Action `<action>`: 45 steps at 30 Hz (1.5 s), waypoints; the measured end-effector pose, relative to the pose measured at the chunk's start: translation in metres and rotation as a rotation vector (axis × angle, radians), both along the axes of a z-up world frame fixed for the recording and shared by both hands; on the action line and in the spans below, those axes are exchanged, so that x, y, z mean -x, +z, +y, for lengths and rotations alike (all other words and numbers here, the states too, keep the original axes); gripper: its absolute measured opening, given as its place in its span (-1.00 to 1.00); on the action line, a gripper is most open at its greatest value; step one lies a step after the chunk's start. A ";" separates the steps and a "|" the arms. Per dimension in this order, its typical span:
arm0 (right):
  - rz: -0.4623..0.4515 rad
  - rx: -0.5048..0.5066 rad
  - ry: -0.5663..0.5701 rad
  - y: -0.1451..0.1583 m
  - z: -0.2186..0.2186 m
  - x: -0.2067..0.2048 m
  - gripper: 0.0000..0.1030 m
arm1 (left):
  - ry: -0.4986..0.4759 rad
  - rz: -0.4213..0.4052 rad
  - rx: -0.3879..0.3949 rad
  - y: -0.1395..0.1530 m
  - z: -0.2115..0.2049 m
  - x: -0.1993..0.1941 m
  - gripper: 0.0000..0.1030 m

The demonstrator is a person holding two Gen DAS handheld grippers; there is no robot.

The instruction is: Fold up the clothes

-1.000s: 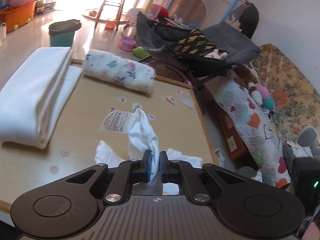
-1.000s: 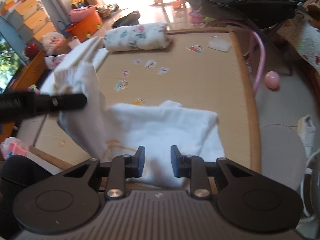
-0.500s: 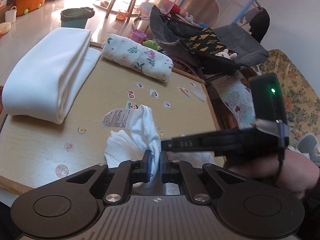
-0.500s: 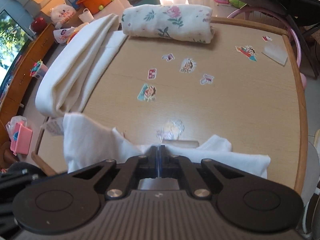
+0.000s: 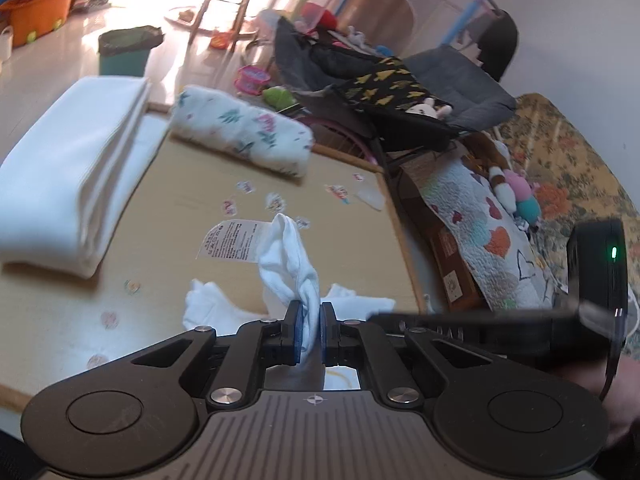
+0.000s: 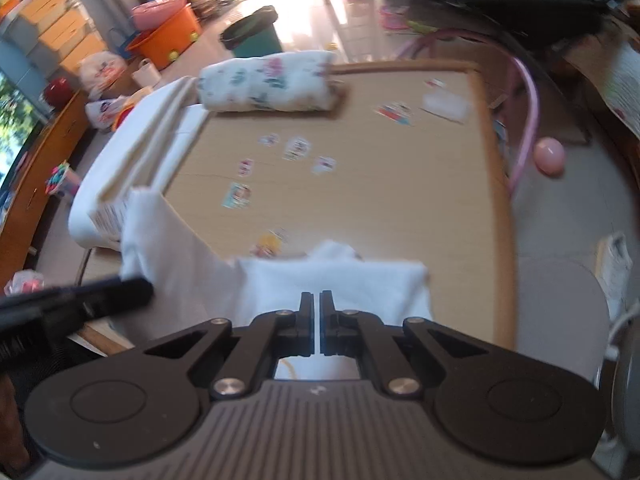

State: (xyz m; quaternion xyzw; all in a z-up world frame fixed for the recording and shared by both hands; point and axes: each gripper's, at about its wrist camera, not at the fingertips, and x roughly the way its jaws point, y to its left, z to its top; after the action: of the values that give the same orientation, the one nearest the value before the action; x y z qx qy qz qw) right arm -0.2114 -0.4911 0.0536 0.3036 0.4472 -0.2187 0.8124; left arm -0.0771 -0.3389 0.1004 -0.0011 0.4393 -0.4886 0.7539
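A white garment [image 5: 288, 256] lies bunched on the wooden table [image 5: 168, 208] near its front edge, with a care label [image 5: 232, 240] sticking out to the left. My left gripper [image 5: 309, 320] is shut on a raised twist of this cloth. In the right wrist view the garment [image 6: 340, 284] spreads flatter, and my right gripper [image 6: 316, 312] is shut at its near edge, with cloth running under the fingers. The left gripper [image 6: 80, 300] shows there as a dark bar holding up the cloth's left corner. The right gripper [image 5: 480, 328] crosses the left wrist view at the right.
A thick folded white blanket [image 5: 72, 168] fills the table's left side, and a rolled floral cloth [image 5: 244, 136] lies along the far edge. Stickers [image 6: 296, 148] dot the tabletop. A teal bin [image 6: 256, 36], an orange tub [image 6: 168, 36] and a pink ball [image 6: 550, 156] stand on the floor around.
My right gripper was open over the garment a second ago, then closed at its near edge and stays closed. The left gripper keeps its hold on the cloth. Both views shifted slightly.
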 end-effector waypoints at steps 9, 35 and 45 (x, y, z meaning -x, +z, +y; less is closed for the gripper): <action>-0.006 -0.038 -0.145 -0.015 -0.009 0.059 -0.93 | -0.194 -0.074 -0.042 0.002 -0.063 0.045 -0.83; -0.081 -0.119 -0.202 0.002 -0.030 0.049 -0.68 | 0.045 0.023 -0.053 -0.008 -0.022 0.012 0.27; -0.070 -0.098 0.019 0.024 -0.020 -0.019 -0.42 | 0.292 0.203 -0.138 -0.041 0.008 -0.041 0.27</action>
State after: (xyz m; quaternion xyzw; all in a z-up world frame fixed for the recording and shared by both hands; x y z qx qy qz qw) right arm -0.1929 -0.5116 0.0771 0.3460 0.4314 -0.1779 0.8140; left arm -0.0360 -0.3313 0.0596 -0.0624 0.5406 -0.3402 0.7669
